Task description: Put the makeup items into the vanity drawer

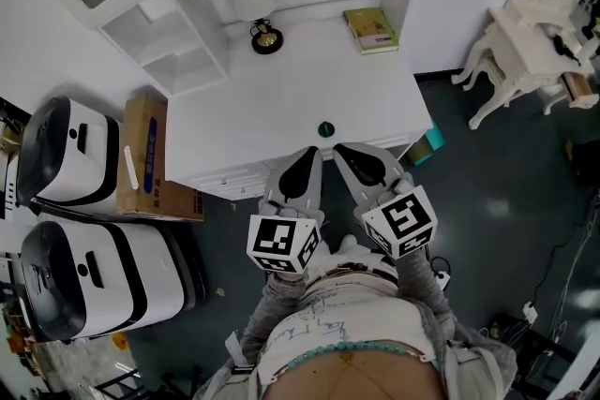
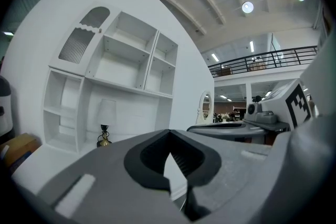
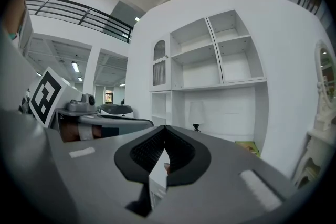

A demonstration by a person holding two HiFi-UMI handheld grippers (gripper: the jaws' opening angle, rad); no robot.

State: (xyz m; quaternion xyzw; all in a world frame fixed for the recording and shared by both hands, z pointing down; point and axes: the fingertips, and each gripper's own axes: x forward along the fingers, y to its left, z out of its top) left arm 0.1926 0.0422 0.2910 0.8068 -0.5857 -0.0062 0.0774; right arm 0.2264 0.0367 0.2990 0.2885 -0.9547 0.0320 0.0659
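Head view. White vanity surface (image 1: 281, 98), mostly bare. One task item in sight: a small dark green item (image 1: 325, 128), round from above and too small to tell its kind. It sits on the surface well away from the lamp (image 1: 266, 37), toward the person and a little to the right of it, close to the front edge. Below that edge, on the lamp's near side, is a white drawer front (image 1: 236, 179); it looks closed, though the angle is steep.

Green book (image 1: 371, 29) lies flat to the right of the lamp, against the back corner. Cardboard box (image 1: 145, 156) stands on the floor, left of the lamp and nearer the person.

Left claw (image 1: 311, 153): tips point toward the lamp, just off the front edge of the surface. In its own view the left claw (image 2: 169, 131) has its black pads meeting at the tips (a diamond-shaped gap behind them shows only white surface), with nothing gripped. The lamp (image 2: 104, 131) shows to the left past it.

Right claw (image 1: 342, 148): alongside the left one, on the far side of it from the box. In its own view the right claw (image 3: 165, 127) is likewise pressed together at the tips and empty. Neither claw touches the green item, which lies between them and the lamp.
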